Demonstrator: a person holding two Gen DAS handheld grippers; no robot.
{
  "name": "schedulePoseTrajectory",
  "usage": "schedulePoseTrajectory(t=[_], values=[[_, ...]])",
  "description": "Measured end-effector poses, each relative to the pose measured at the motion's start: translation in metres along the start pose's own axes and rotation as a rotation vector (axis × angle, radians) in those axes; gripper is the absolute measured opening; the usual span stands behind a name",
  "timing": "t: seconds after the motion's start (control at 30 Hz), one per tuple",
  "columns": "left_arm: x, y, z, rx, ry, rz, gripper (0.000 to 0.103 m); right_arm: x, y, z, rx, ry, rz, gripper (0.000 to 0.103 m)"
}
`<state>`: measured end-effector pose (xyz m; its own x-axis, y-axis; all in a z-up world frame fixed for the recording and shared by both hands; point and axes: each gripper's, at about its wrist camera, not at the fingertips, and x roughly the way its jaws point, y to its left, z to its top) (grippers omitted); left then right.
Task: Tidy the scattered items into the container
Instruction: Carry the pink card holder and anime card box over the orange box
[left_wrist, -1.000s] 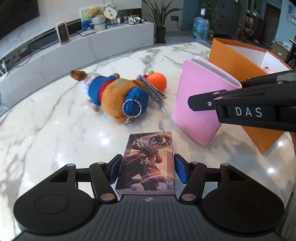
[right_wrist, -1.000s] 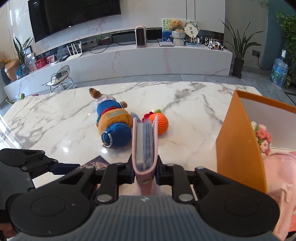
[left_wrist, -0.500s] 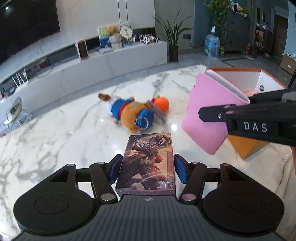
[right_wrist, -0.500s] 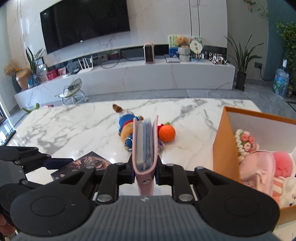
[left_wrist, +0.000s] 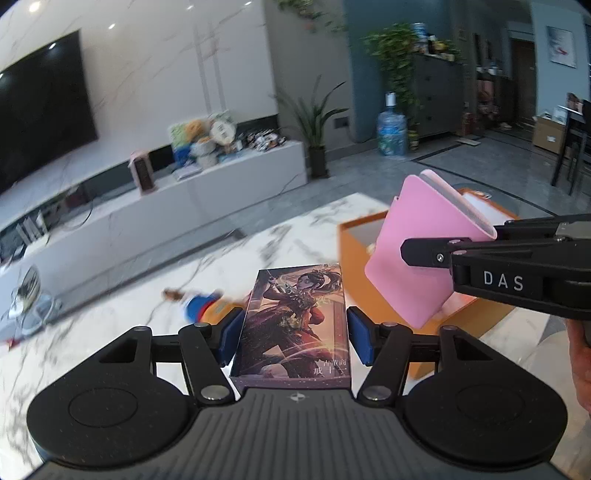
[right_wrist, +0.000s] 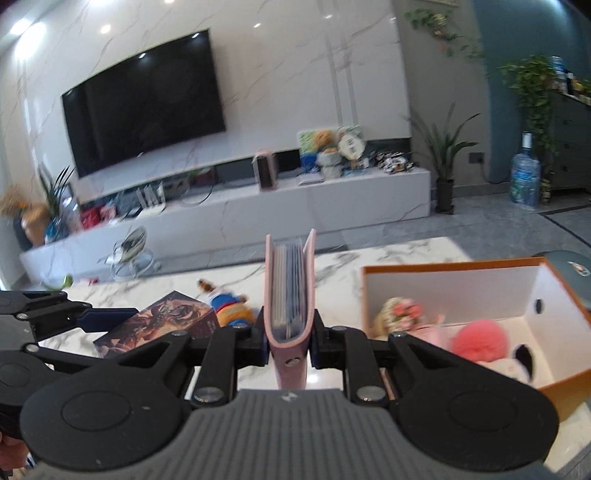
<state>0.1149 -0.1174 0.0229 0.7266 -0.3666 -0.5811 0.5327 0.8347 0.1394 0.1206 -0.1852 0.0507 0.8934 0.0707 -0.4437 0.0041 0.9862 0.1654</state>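
Note:
My left gripper is shut on a flat box with a printed warrior picture, held well above the marble table; the box also shows in the right wrist view. My right gripper is shut on a pink card binder, held upright in the air; in the left wrist view the binder hangs in front of the orange box. The orange box is open at the right, with a flower bunch and pink plush items inside.
A plush bear in blue clothes lies on the marble table, partly hidden behind the held things. Beyond the table are a white TV bench, a TV, plants and a water jug.
Both grippers have risen well above the table with their loads. The view now looks down into the orange box, and the bear sits lower and farther away.

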Motion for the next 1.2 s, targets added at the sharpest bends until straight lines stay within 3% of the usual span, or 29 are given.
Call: schedulePoseTrajectory(t=[0.33, 0.67, 0.9, 1.2], values=[[0.038, -0.070, 0.045, 0.141, -0.020, -0.082, 0.070, -0.025, -0.087, 0.004, 0.132, -0.055, -0.141, 0.021], [0.105, -0.137, 0.073, 0.318, -0.005, -0.132, 0.070, 0.007, -0.161, 0.006, 0.206, -0.063, -0.285, 0.021], [0.154, -0.163, 0.080, 0.406, 0.024, -0.163, 0.070, 0.036, -0.206, 0.003, 0.233, -0.037, -0.329, 0.021], [0.209, -0.179, 0.074, 0.481, 0.063, -0.219, 0.070, 0.074, -0.248, -0.006, 0.279, 0.034, -0.325, 0.021]])
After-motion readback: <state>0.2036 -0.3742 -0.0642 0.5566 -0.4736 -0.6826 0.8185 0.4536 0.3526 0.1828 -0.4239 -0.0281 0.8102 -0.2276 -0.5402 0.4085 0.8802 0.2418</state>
